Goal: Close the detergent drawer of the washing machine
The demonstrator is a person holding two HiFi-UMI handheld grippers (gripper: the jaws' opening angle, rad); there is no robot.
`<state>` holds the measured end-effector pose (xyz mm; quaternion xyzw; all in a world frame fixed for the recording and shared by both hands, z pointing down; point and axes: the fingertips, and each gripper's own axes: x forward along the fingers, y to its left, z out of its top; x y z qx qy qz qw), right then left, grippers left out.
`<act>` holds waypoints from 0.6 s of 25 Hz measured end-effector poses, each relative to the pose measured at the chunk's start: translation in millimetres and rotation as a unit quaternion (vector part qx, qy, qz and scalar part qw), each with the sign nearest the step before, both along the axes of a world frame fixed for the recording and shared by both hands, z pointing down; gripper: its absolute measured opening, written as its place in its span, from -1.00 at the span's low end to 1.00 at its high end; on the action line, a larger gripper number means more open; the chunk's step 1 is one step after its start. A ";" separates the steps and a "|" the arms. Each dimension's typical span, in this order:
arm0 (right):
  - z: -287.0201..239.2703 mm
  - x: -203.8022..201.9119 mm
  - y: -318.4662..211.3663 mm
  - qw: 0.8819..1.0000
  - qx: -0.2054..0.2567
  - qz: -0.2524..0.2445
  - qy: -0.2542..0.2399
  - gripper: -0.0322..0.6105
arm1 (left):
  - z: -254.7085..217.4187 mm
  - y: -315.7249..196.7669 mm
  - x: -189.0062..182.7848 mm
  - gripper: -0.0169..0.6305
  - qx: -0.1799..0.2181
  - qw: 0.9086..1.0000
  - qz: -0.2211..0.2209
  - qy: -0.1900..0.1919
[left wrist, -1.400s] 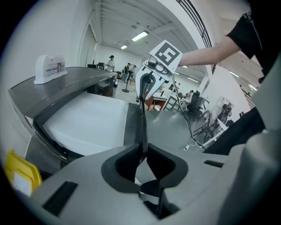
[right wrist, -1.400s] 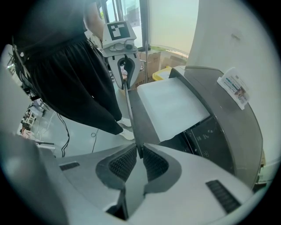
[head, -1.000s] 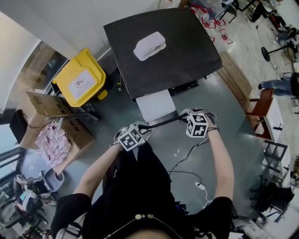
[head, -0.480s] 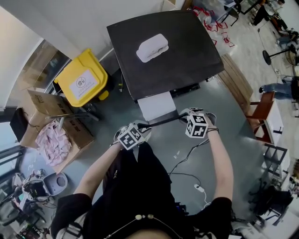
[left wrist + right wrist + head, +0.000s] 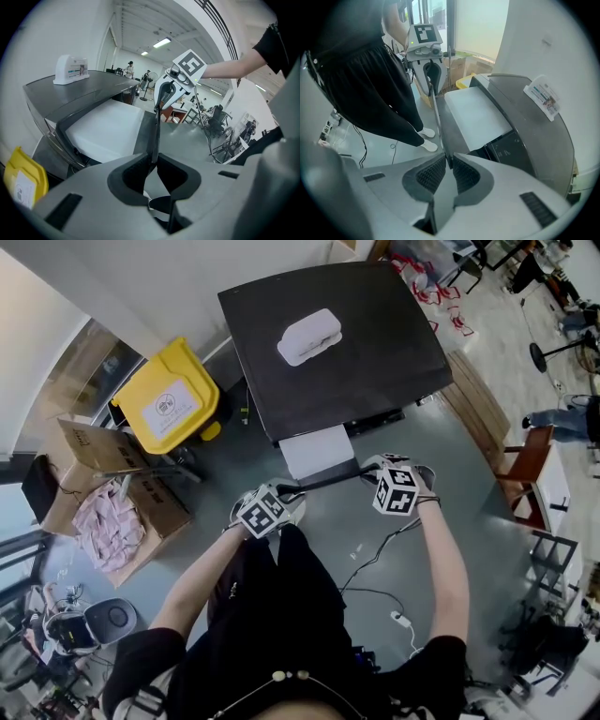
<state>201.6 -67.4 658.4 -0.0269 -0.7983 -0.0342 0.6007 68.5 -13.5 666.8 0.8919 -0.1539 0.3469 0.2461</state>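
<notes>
Over grey floor (image 5: pixel 450 474), left tongs (image 5: pixel 286 491) and right tongs (image 5: pixel 367 472) clamp the white drawer (image 5: pixel 317 451) by its thin dark rim (image 5: pixel 328 483).

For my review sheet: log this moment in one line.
detergent drawer: open | left gripper: shut on drawer front | right gripper: shut on drawer front

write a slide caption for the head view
Left gripper and right gripper clamp the thin dark front panel of the open white drawer on the dark grey washing machine
</notes>
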 end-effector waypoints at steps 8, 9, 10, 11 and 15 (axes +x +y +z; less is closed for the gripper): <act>-0.1 -5.1 -9.8 1.000 0.004 -0.002 0.001 -0.73 | 0.6 -10.3 -5.2 -0.77 -0.001 1.000 -0.009 -0.003; -0.4 -6.0 -11.7 1.000 0.005 -0.003 0.001 -0.73 | 0.3 -12.3 -6.1 -0.77 0.000 1.000 -0.011 -0.004; -0.6 -6.8 -13.4 1.000 0.005 -0.005 0.002 -0.73 | 0.0 -14.1 -7.1 -0.77 0.000 1.000 -0.013 -0.005; -0.8 -7.4 -14.8 1.000 0.005 -0.008 0.003 -0.73 | -0.4 -15.7 -8.0 -0.77 0.001 1.000 -0.016 -0.006; -2.2 -9.4 -20.4 1.000 0.005 -0.008 0.001 -0.74 | -0.9 -21.4 -9.5 -0.77 0.005 1.000 -0.029 -0.008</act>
